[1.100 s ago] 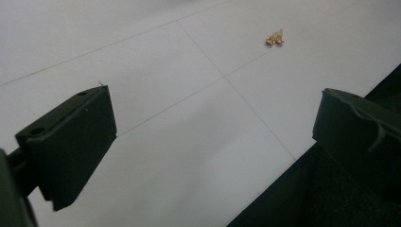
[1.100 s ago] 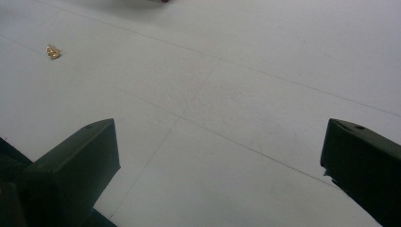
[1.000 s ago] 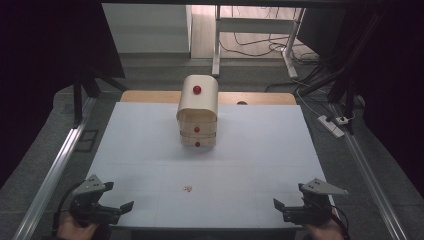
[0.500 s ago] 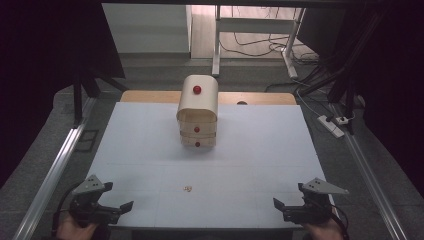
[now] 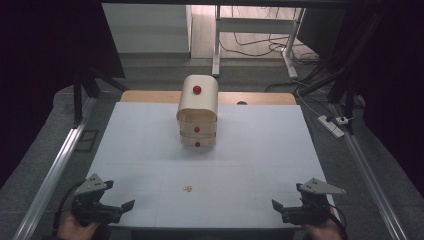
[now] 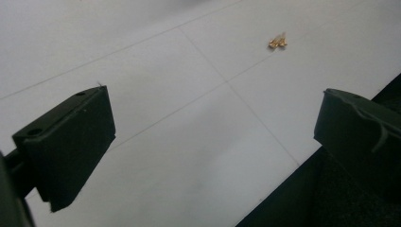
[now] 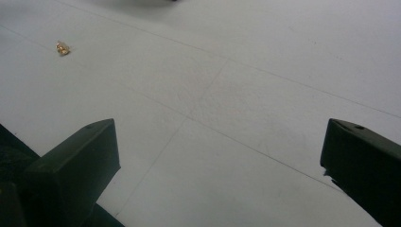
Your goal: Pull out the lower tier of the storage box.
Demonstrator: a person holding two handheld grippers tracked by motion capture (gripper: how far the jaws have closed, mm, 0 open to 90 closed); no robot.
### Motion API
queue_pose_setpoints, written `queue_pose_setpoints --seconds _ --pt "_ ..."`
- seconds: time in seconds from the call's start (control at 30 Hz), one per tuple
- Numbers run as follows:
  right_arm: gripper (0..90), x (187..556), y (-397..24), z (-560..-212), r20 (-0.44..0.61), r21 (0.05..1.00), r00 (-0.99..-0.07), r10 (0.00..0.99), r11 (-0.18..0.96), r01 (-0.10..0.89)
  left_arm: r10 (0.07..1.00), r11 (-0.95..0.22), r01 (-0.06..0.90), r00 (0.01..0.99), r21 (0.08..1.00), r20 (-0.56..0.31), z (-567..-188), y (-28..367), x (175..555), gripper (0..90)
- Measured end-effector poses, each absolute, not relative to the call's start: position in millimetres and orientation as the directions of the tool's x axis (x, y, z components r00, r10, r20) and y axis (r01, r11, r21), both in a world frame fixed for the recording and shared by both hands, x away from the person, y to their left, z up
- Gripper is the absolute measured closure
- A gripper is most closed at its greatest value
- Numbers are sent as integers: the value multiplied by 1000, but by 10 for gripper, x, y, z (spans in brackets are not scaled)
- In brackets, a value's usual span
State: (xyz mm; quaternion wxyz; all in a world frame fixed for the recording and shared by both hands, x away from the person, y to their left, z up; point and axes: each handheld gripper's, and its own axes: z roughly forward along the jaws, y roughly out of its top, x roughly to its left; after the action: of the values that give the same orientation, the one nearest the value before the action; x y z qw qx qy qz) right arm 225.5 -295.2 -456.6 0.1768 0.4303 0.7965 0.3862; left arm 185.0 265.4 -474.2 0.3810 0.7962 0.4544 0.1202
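Observation:
A small wooden drawer chest with a rounded top and red knobs stands at the far middle of the white table. A tiny gold-coloured object lies on the table near the front centre; it also shows as a gold speck in the left gripper view and a gold speck in the right gripper view. My left gripper rests at the front left corner, open, nothing between its jaws. At the front right corner my right gripper is open too and holds nothing.
Metal rails run along both sides of the table. A power strip and cables lie on the floor at the right. A wooden board edges the table's far side. The table's front edge lies just under both grippers.

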Motion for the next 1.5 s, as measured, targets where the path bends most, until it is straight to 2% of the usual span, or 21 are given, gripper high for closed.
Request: queue_pose_setpoints --seconds 0.33,0.9,1.5 --pt "0 2261 -2950 -4569 53 764 -561 826 328 555 792 -274 628 577 728 -200 -4728 2653 1888 0" --pt "0 2265 -2927 -4575 44 757 -576 816 349 553 742 -342 574 650 744 -160 -4697 2423 2033 0" --pt "0 2267 -2923 -4576 42 753 -585 810 359 551 723 -352 555 673 754 -158 -4724 2213 2205 0"
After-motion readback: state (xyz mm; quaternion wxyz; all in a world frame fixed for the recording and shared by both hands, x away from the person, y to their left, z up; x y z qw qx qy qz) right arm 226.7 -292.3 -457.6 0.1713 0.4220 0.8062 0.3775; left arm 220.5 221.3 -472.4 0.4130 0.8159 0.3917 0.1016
